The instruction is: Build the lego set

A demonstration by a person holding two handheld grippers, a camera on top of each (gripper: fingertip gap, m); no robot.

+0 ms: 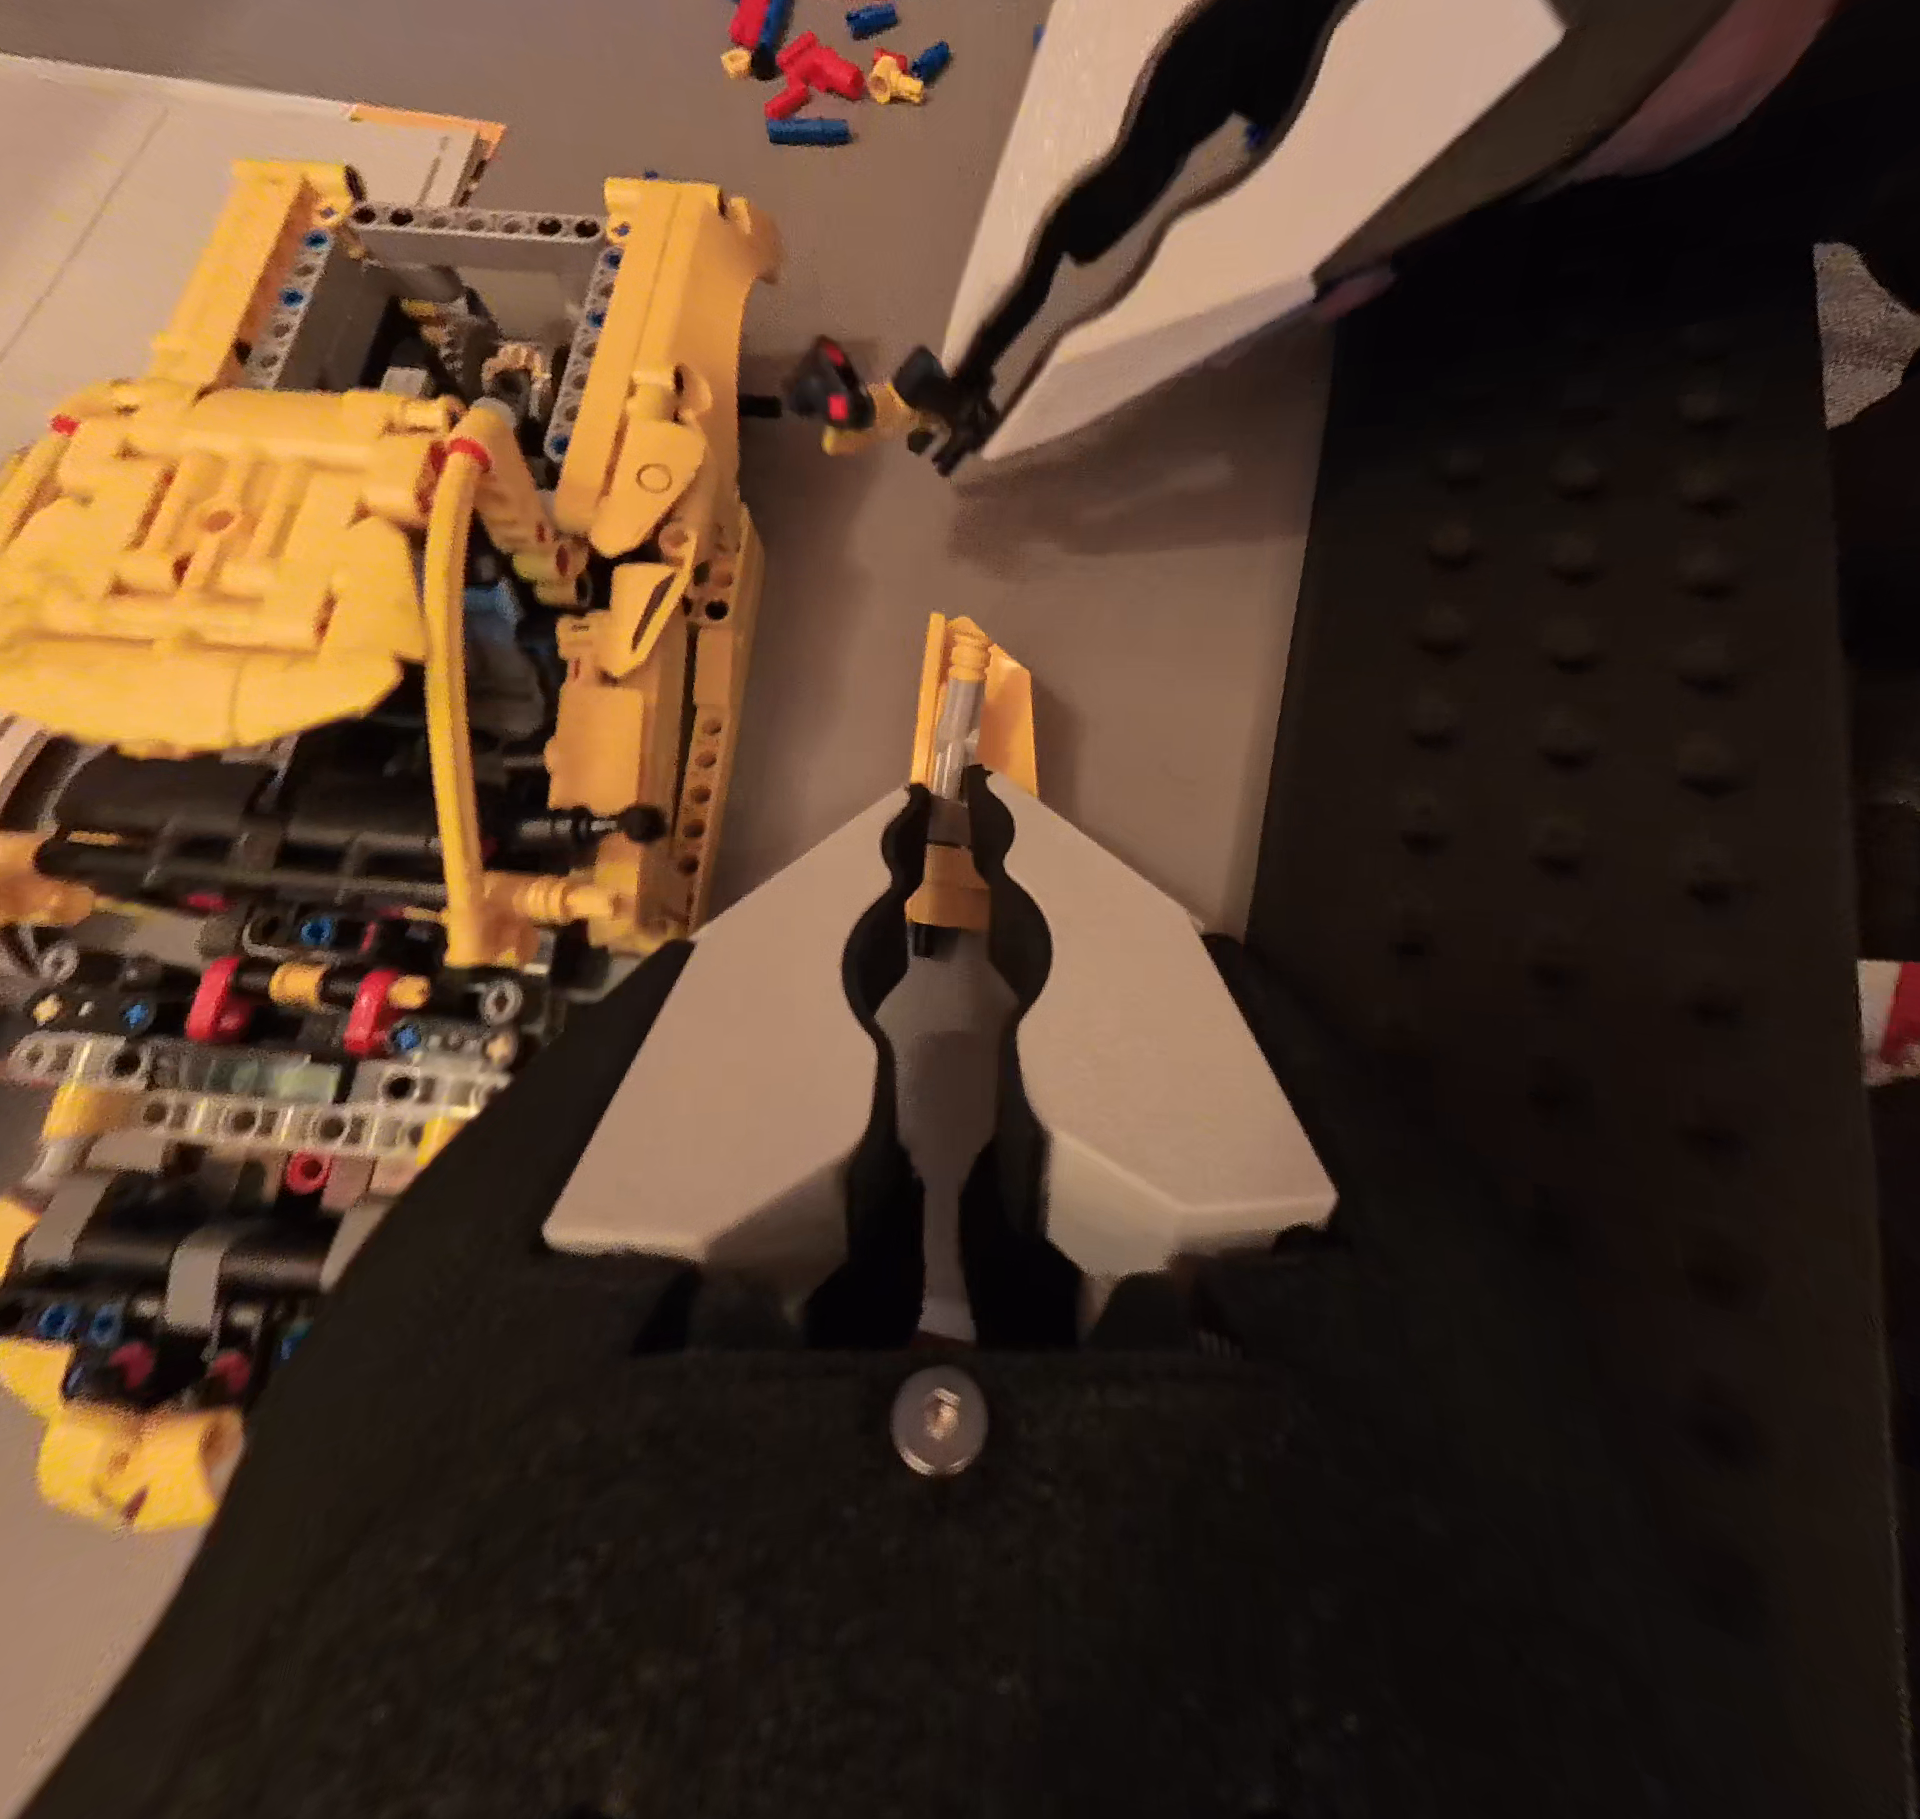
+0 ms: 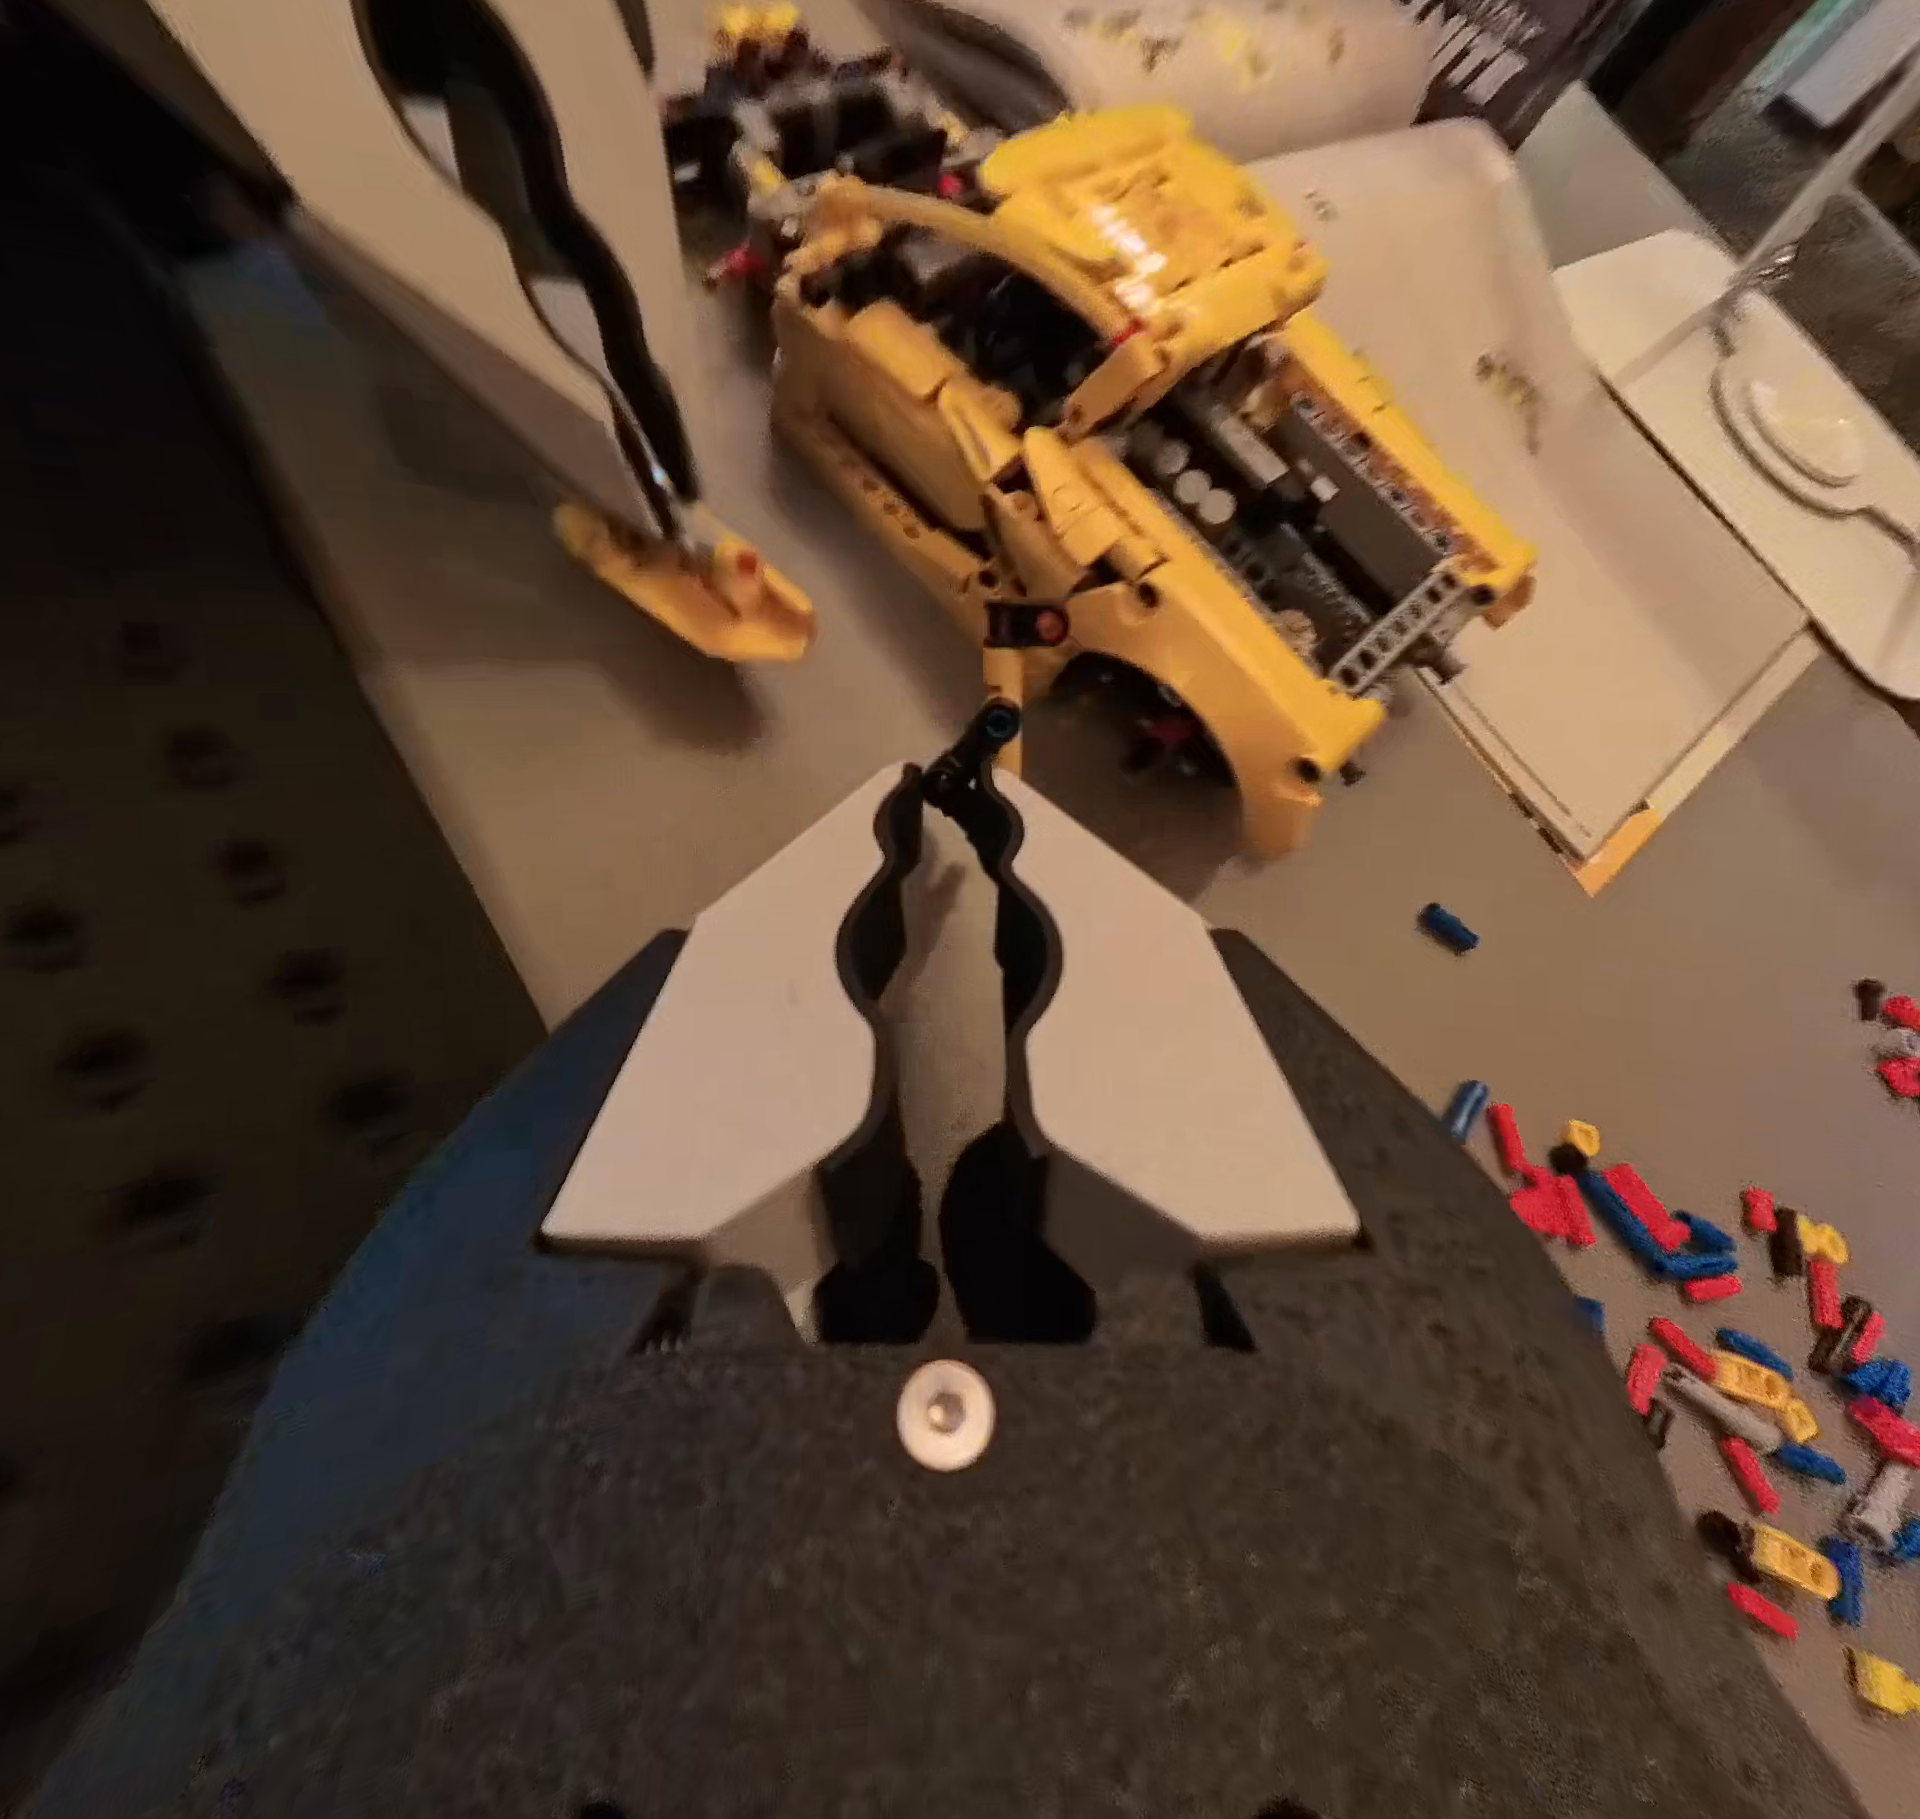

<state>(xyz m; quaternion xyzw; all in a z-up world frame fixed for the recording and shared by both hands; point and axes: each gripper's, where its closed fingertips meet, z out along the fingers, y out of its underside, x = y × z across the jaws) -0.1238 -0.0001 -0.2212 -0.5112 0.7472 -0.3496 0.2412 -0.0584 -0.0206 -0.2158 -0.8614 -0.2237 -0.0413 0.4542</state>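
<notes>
Lego car (image 1: 343, 564), largely built, stood on the counter (image 1: 1091, 564) as my left hand-held gripper (image 1: 951, 803) pinched a yellow panel subassembly (image 1: 971, 709), my right hand-held gripper (image 2: 961, 782) a black connector (image 2: 971, 756), loose pieces (image 2: 1714, 1354) remaining.

— What does everything sit on?

— A flat, matte grey tabletop (image 1: 1143, 564), lit by warm, dim, yellowish light that throws soft shadows.

— And past its edge?

— A dark carpeted floor with rows of small round dots (image 1: 1579, 626); it shows again in the right wrist view (image 2: 208, 886).

— Anything else on the table's far side?

— A white moulded plastic tray with a round recess (image 2: 1787, 439) lies near the corner, and behind it stands a dark cardboard box with pale printing (image 2: 1486, 34), blurred. An open white booklet with an orange edge (image 2: 1621, 730) lies flat.
</notes>
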